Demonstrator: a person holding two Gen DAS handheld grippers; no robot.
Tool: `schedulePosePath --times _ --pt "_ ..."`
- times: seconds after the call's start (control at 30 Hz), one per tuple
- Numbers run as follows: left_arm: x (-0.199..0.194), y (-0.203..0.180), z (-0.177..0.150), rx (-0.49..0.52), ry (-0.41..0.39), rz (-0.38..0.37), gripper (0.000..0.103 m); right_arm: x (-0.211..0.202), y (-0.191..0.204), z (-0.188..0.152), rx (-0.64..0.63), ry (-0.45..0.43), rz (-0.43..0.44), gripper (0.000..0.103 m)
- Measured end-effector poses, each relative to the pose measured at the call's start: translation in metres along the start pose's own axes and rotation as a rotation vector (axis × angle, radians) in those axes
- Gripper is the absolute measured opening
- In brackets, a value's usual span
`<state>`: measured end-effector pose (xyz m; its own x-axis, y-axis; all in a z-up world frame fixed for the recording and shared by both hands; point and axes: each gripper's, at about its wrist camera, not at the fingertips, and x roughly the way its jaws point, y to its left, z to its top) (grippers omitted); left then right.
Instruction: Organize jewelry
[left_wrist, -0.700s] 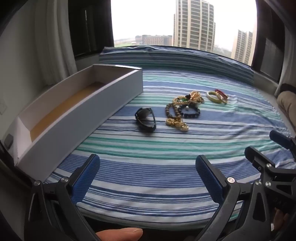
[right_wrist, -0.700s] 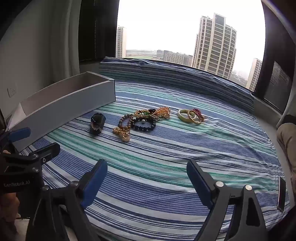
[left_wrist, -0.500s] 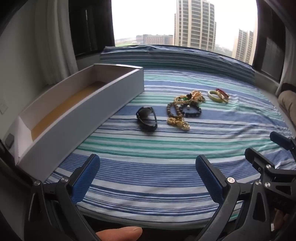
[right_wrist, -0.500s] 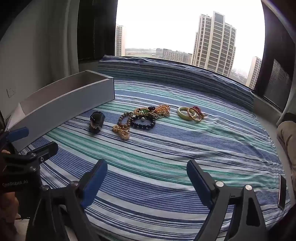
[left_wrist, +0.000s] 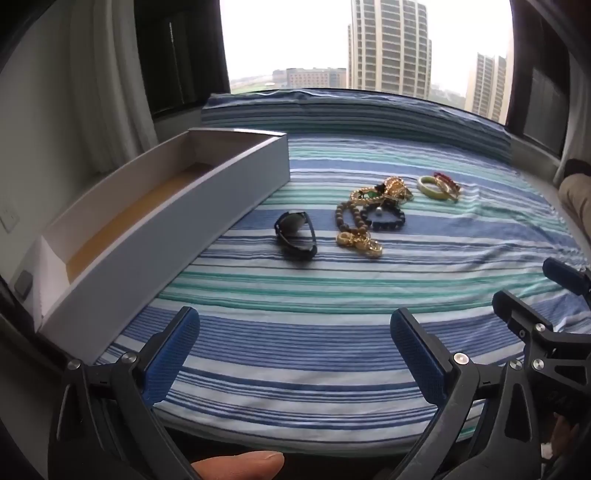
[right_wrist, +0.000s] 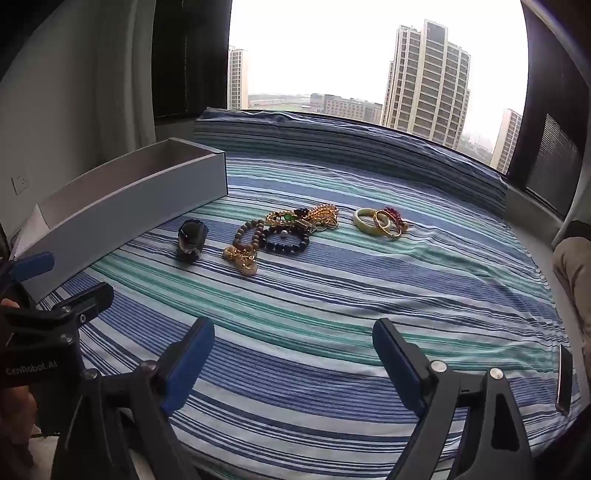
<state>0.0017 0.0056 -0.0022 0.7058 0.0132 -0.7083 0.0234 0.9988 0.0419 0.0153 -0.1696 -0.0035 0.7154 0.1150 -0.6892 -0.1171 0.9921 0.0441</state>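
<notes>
Jewelry heap waits mid-bed, nothing boxed yet.
The tangled jewelry (left_wrist: 373, 216) lies on the striped bedspread (left_wrist: 332, 295) beside sunglasses (left_wrist: 295, 234), the white box (left_wrist: 166, 221) just left; left gripper (left_wrist: 291, 350) and right gripper (right_wrist: 293, 356) hang released, empty. Interlocked chains could drag neighbours along.

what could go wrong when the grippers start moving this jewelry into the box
1. The gold chains, bead bracelets and gold clasp lie tangled in one heap, so lifting one piece may drag others along.
2. The bangles overlap, and their smooth rims may slip from the pads.
3. Everything lies on a soft striped sheet; open jaws pressing down could pinch fabric too. The box is narrow, so a dangling strand could catch its rim.
</notes>
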Motion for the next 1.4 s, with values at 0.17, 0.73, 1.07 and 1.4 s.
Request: schedulePosePath --times 0.17,0.73,1.07,1.4 --pt "0.0014 0.0000 -0.0015 0.004 0.002 0.006 0.103 0.0003 0.0013 -0.0005 0.000 -0.003 -0.003 0.090" --pt "-0.0006 -0.0042 -0.0034 0.020 0.004 0.014 0.103 -0.0008 0.0015 0.0001 0.004 -0.007 -0.006 0.090" --pt "0.0003 -0.0079 -0.0028 0.027 0.007 0.019 0.103 -0.0014 0.0018 0.0018 0.003 -0.006 -0.008 0.090" --pt "0.0012 -0.0080 -0.0044 0.024 0.012 0.018 0.103 -0.0014 0.0014 0.0015 0.002 -0.003 -0.008 0.090"
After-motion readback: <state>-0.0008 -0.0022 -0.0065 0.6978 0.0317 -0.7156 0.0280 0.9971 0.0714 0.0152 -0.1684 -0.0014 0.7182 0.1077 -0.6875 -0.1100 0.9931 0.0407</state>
